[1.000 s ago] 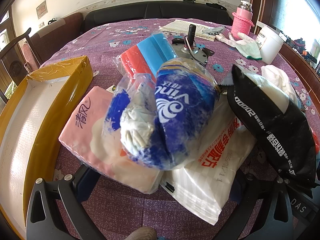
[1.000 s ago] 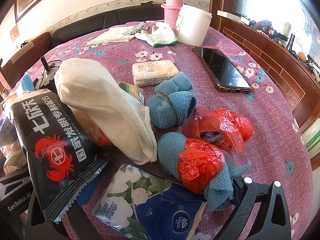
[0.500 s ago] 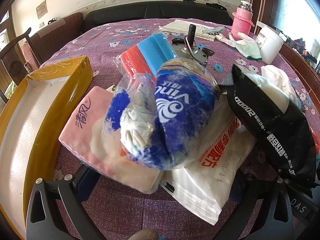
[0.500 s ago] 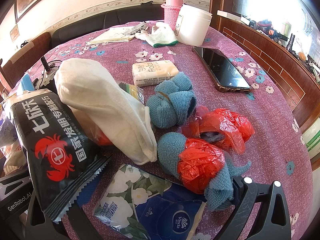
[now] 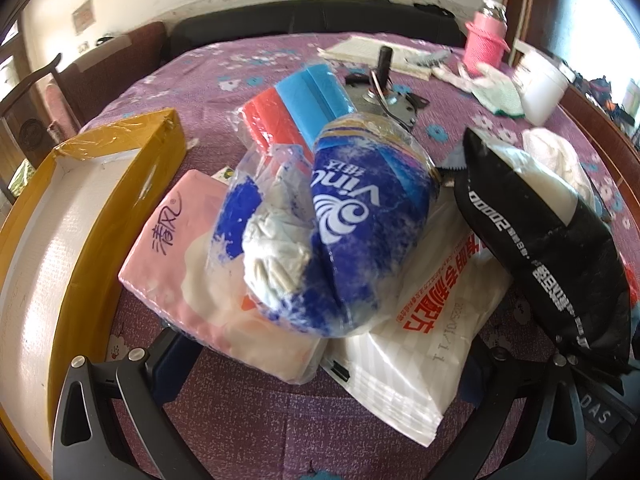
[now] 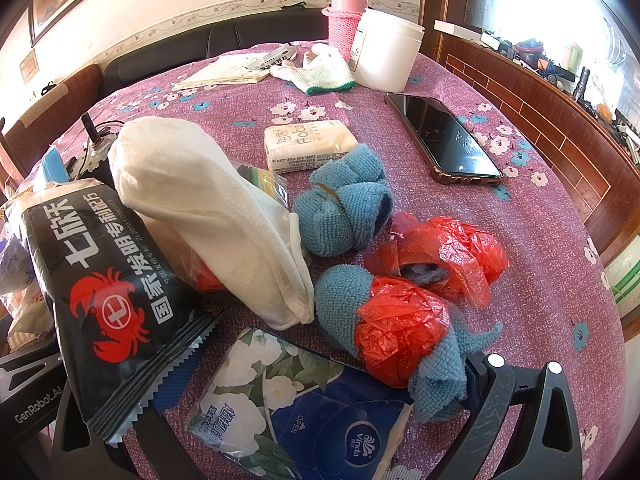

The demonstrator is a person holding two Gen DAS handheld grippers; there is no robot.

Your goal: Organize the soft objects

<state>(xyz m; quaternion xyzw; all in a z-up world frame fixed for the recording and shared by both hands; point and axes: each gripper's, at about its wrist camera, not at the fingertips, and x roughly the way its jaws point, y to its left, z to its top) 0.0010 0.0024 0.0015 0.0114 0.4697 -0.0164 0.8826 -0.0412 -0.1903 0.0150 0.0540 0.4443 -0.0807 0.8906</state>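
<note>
The round bench [image 6: 536, 280] wore a purple cloth with little flowers, and a heap of soft things lay on it. In the left wrist view, the left gripper [image 5: 324, 360] had its fingers spread wide apart, one on each side of the heap, and they held nothing. Between them sat a blue tissue pack [image 5: 360, 240] in a crinkly clear bag, resting on top of a pink tissue pack [image 5: 180, 248] and a white flat packet [image 5: 420, 340] with red letters. A black packet [image 5: 560, 252] leaned against the right side of the heap. Behind the blue pack lay a bag of red and blue sponges [image 5: 296, 108]. A yellow box [image 5: 80, 220] with a white inside stood open just beside the pink pack, on the left. In the right wrist view, the right gripper [image 6: 304, 400] also had its fingers spread, pinching nothing. A flowery tissue pack [image 6: 296, 408] lay between them. Near it sat a blue cloth with a red bag [image 6: 396, 332] wrapped round it, another red bag [image 6: 448, 252], and a rolled blue cloth [image 6: 344, 212]. A folded white towel [image 6: 212, 208] leaned on the black packet. A small tissue pack [image 6: 308, 144], a phone [image 6: 444, 136], a white tub [image 6: 388, 48] and a pink flask [image 6: 346, 12] sat farther back.
</note>
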